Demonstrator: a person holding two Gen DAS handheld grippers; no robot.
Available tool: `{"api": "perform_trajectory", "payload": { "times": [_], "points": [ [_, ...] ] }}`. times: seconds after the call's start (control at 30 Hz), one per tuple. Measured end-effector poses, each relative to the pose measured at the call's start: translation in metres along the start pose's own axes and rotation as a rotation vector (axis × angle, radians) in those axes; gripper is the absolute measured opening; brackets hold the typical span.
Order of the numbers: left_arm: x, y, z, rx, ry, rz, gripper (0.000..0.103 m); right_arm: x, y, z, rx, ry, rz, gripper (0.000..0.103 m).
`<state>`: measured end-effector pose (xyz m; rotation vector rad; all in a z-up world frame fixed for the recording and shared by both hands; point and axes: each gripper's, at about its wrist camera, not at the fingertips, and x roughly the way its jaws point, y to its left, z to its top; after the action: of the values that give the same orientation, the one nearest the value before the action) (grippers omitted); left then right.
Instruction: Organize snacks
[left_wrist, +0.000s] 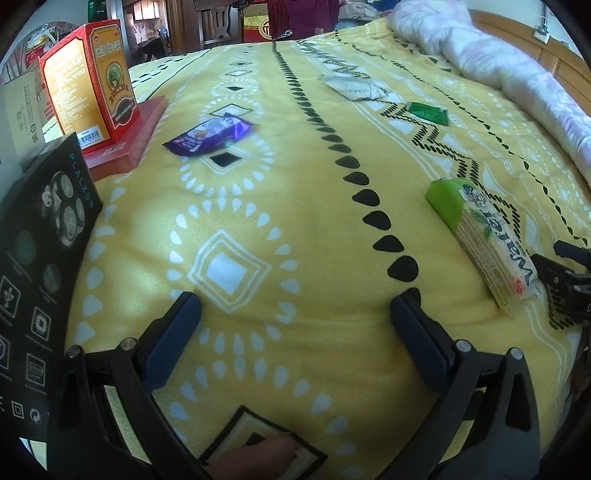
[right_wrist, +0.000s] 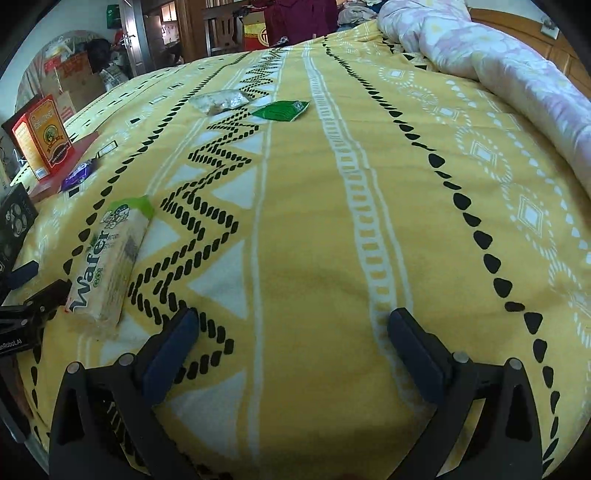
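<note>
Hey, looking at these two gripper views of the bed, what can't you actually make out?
- Purple snack packet: label blurred in the left wrist view; in the right wrist view only a sliver shows beside the red box.
- Clear packet: too far and small in both views to tell its contents.
- Black box: cut off by the left edge of both views.
- Wafer pack: near end hidden behind the right gripper.

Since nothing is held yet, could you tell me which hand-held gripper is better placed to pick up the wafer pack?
Probably right: the wafer pack lies just beside its open left finger.

Yellow bedspread (right_wrist: 314, 221) with black-and-white patterns; purple packet (left_wrist: 210, 134), green sachet (right_wrist: 282, 110).
</note>
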<state>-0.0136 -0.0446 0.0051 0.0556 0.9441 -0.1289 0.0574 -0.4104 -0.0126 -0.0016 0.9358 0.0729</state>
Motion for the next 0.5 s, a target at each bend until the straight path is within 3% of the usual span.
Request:
{"api": "perform_trajectory", "payload": {
  "times": [0.5],
  "points": [
    [-0.0001, 0.0009, -0.0017, 0.0, -0.004, -0.002, 0.103, 0.0067, 0.0002, -0.0011, 0.041, -0.037, -0.024, 0.103]
  ]
}}
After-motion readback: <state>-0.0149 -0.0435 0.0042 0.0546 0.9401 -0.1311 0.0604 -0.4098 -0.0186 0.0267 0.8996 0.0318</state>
